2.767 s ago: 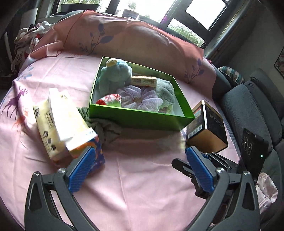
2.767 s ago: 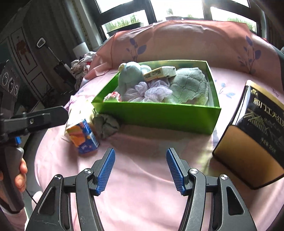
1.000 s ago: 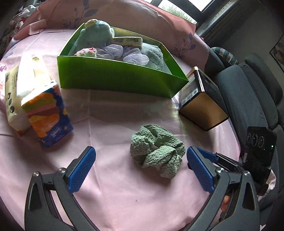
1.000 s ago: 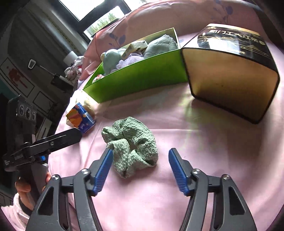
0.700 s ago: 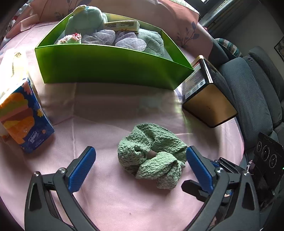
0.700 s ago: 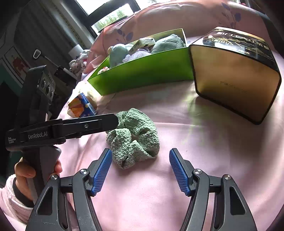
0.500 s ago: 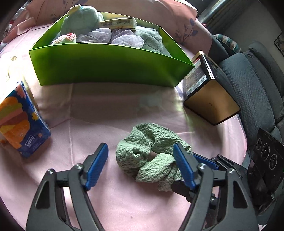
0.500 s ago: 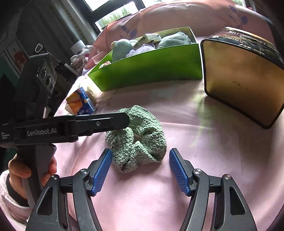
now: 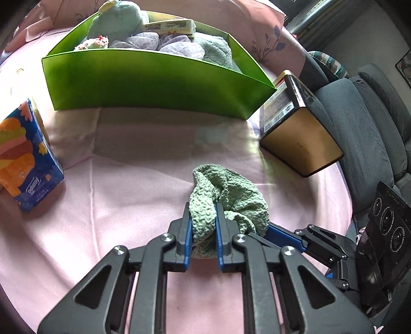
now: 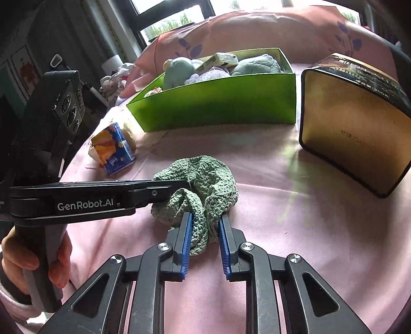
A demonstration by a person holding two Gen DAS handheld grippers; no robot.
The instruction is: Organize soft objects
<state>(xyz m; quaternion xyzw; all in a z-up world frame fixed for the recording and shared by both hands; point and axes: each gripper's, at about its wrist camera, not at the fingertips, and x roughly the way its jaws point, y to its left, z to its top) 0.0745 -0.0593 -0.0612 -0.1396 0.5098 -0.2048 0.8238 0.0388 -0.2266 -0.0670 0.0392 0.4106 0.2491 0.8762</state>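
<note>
Your left tongs [image 9: 203, 218] are closing, and their blue pads [image 9: 189, 231] already pinch a fold of the green cloth [image 9: 231, 197] between them. Your right tongs [image 10: 204, 226] are closing as well, with another fold of the same cloth [image 10: 203, 179] gripped between their pads [image 10: 187, 236]. Both tools bite the near edge of the cloth from opposite ends, and their tips nearly meet.

In the right wrist view, the left tool reaches in from the left edge, and your hand [image 10: 30, 262] wraps its handle. In the left wrist view, the right tool enters from the lower right, its tip buried in the cloth.

The cloth is bunched in a loose heap and rests on the pink sheet [image 9: 115, 192], in front of the green box [image 9: 154, 84] and apart from it, with bare sheet between the two.

Inside the green box you have a pale blue plush toy [image 9: 115, 23], a lilac ruffled piece [image 9: 174, 43], a grey-green towel [image 9: 218, 51], a small red-and-white item [image 9: 93, 42] and a yellow packet [image 9: 169, 25] lying on top of the pile.

Beside the right end of the box, a gold and black tin [image 9: 300, 128] lies tipped on its side, just clear of the box corner. To the left of the box, a blue and orange tissue pack [image 9: 23, 159] stands on the sheet, well apart from the cloth. Beyond the box, a pink pillow [image 10: 257, 30] with a dark leaf print lies along the back.
</note>
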